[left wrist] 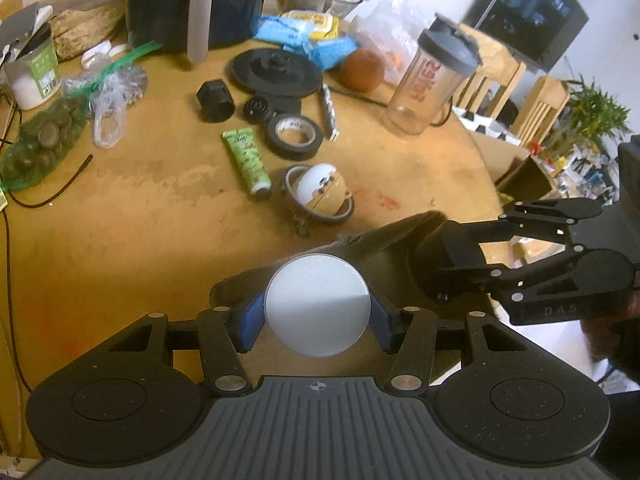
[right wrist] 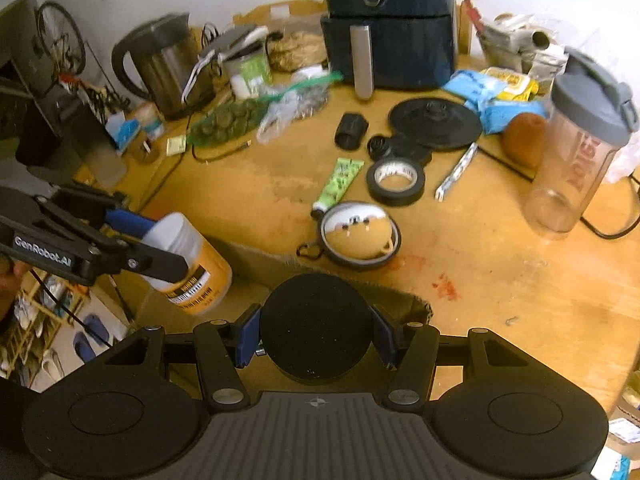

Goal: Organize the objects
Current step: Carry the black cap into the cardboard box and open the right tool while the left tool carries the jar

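Observation:
My left gripper [left wrist: 316,320] is shut on an orange jar with a white lid [left wrist: 316,304], seen lid-first between the blue pads. The right wrist view shows that jar [right wrist: 192,268] tilted in the left gripper [right wrist: 160,240], above the left part of an open cardboard box [right wrist: 340,280]. My right gripper [right wrist: 316,336] is shut on a round black container [right wrist: 316,324] over the same box. From the left wrist view, the right gripper [left wrist: 448,258] and its black container [left wrist: 440,256] hang over the box's right end [left wrist: 360,240].
On the wooden table [right wrist: 500,272] beyond the box lie a toy ball in a tape ring [right wrist: 358,236], a green tube [right wrist: 340,184], a black tape roll [right wrist: 395,181], a black disc [right wrist: 434,123] and a shaker bottle [right wrist: 576,160]. An air fryer [right wrist: 390,24] and kettle [right wrist: 168,68] stand behind.

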`<move>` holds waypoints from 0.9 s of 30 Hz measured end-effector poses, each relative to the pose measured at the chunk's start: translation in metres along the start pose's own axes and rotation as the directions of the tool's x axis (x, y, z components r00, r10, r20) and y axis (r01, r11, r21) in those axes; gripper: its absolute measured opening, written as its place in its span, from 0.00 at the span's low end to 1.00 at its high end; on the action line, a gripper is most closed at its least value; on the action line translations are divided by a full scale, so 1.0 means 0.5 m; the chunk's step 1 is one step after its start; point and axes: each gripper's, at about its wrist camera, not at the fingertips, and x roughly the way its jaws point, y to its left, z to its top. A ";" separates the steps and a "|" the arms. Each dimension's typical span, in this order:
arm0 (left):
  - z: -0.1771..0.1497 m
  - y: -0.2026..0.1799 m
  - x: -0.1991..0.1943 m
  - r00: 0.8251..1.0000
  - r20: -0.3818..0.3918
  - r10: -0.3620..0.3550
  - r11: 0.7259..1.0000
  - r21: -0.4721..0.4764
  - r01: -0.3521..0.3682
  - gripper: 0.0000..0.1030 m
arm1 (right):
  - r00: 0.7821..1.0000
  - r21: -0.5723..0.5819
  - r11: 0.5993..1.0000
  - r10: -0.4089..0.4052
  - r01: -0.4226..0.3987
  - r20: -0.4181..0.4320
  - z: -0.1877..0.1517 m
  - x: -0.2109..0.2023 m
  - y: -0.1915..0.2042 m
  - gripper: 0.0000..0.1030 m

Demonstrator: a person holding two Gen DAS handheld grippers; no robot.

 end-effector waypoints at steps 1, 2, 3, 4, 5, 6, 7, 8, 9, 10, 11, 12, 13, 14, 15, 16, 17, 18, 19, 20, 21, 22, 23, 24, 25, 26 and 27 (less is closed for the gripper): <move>-0.001 0.003 0.005 1.000 -0.006 0.007 1.000 -0.001 -0.007 0.51 | 1.000 0.002 1.000 0.000 0.000 -0.008 -0.002 0.007 -0.004 0.58; -0.003 0.007 0.010 1.000 -0.013 0.015 1.000 -0.002 -0.015 0.51 | 1.000 -0.002 1.000 -0.005 0.005 -0.017 -0.005 0.015 -0.006 0.58; -0.004 0.010 0.014 1.000 -0.019 0.023 1.000 -0.004 -0.023 0.51 | 1.000 -0.010 1.000 -0.011 0.011 -0.025 -0.007 0.021 -0.008 0.58; -0.005 0.013 0.018 0.999 -0.024 0.031 1.000 -0.004 -0.031 0.51 | 0.999 -0.020 1.000 -0.018 0.017 -0.034 -0.010 0.027 -0.009 0.58; -0.006 0.016 0.023 0.999 -0.031 0.041 0.999 -0.005 -0.041 0.51 | 0.999 -0.029 0.999 -0.023 0.022 -0.042 -0.012 0.031 -0.011 0.58; -0.006 0.018 0.028 0.998 -0.037 0.050 0.999 -0.005 -0.050 0.51 | 0.998 -0.037 0.999 -0.027 0.025 -0.050 -0.015 0.037 -0.013 0.58; -0.006 0.020 0.032 0.997 -0.041 0.058 0.998 -0.004 -0.058 0.51 | 0.998 -0.046 0.998 -0.033 0.030 -0.057 -0.017 0.042 -0.014 0.58; -0.006 0.022 0.036 0.997 -0.045 0.067 0.998 -0.001 -0.067 0.51 | 0.997 -0.056 0.998 -0.045 0.041 -0.066 -0.019 0.048 -0.015 0.58; -0.006 0.023 0.039 0.996 -0.048 0.077 0.997 0.001 -0.077 0.51 | 0.996 -0.063 0.997 -0.053 0.049 -0.072 -0.019 0.052 -0.017 0.58; -0.006 0.024 0.043 0.995 -0.051 0.087 0.996 0.006 -0.087 0.51 | 0.995 -0.071 0.996 -0.060 0.055 -0.076 -0.020 0.056 -0.020 0.58; -0.005 0.025 0.046 0.995 -0.053 0.089 0.996 0.008 -0.089 0.51 | 0.994 -0.079 0.995 -0.069 0.062 -0.081 -0.020 0.061 -0.022 0.58; -0.004 0.025 0.049 0.995 -0.053 0.087 0.996 0.009 -0.087 0.51 | 0.994 -0.084 0.994 -0.074 0.067 -0.083 -0.019 0.064 -0.024 0.58; -0.002 0.024 0.052 0.994 -0.053 0.091 0.996 0.010 -0.091 0.51 | 0.994 -0.089 0.994 -0.076 0.068 -0.084 -0.017 0.067 -0.025 0.58; -0.001 0.022 0.056 0.993 -0.054 0.101 0.995 0.017 -0.101 0.51 | 0.994 -0.097 0.993 -0.075 0.067 -0.085 -0.015 0.070 -0.025 0.58; 0.000 0.019 0.060 0.992 -0.054 0.114 0.993 0.026 -0.112 0.51 | 0.993 -0.107 0.992 -0.079 0.070 -0.085 -0.014 0.072 -0.024 0.58; 0.001 0.016 0.064 0.991 -0.055 0.124 0.992 0.034 -0.122 0.51 | 0.992 -0.120 0.990 -0.087 0.076 -0.087 -0.011 0.076 -0.022 0.58; 0.002 0.014 0.068 0.990 -0.057 0.129 0.991 0.037 -0.127 0.51 | 0.992 -0.129 0.988 -0.093 0.081 -0.088 -0.009 0.080 -0.021 0.58; 0.003 0.012 0.072 0.989 -0.061 0.133 0.991 0.036 -0.131 0.51 | 0.991 -0.133 0.988 -0.096 0.084 -0.088 -0.007 0.083 -0.021 0.58; 0.003 0.012 0.076 0.988 -0.065 0.137 0.990 0.036 -0.135 0.51 | 0.991 -0.137 0.987 -0.099 0.086 -0.087 -0.005 0.086 -0.021 0.58; 0.003 0.011 0.081 0.987 -0.070 0.143 0.989 0.037 -0.140 0.51 | 0.991 -0.143 0.985 -0.105 0.092 -0.087 -0.002 0.089 -0.021 0.58; 0.004 0.009 0.084 0.986 -0.073 0.150 0.988 0.042 -0.148 0.51 | 0.990 -0.151 0.983 -0.114 0.100 -0.087 0.000 0.092 -0.020 0.58; 0.004 0.008 0.086 0.985 -0.073 0.157 0.987 0.047 -0.154 0.51 | 0.989 -0.161 0.981 -0.121 0.106 -0.085 0.002 0.095 -0.019 0.58; 0.005 0.006 0.088 0.984 -0.074 0.165 0.986 0.053 -0.161 0.51 | 0.988 -0.171 0.979 -0.128 0.112 -0.086 0.004 0.097 -0.018 0.58; 0.005 0.004 0.091 0.982 -0.079 0.171 0.984 0.057 -0.167 0.51 | 0.987 -0.183 0.976 -0.136 0.119 -0.086 0.006 0.100 -0.016 0.58; 0.006 0.004 0.094 0.981 -0.082 0.173 0.984 0.058 -0.169 0.51 | 0.986 -0.192 0.974 -0.142 0.124 -0.085 0.007 0.103 -0.014 0.58; 0.007 0.003 0.096 0.981 -0.086 0.173 0.984 0.056 -0.169 0.51 | 0.985 -0.202 0.971 -0.150 0.130 -0.085 0.009 0.106 -0.013 0.58; 0.008 0.004 0.097 0.981 -0.088 0.173 0.984 0.054 -0.169 0.51 | 0.984 -0.212 0.968 -0.155 0.134 -0.084 0.009 0.109 -0.012 0.58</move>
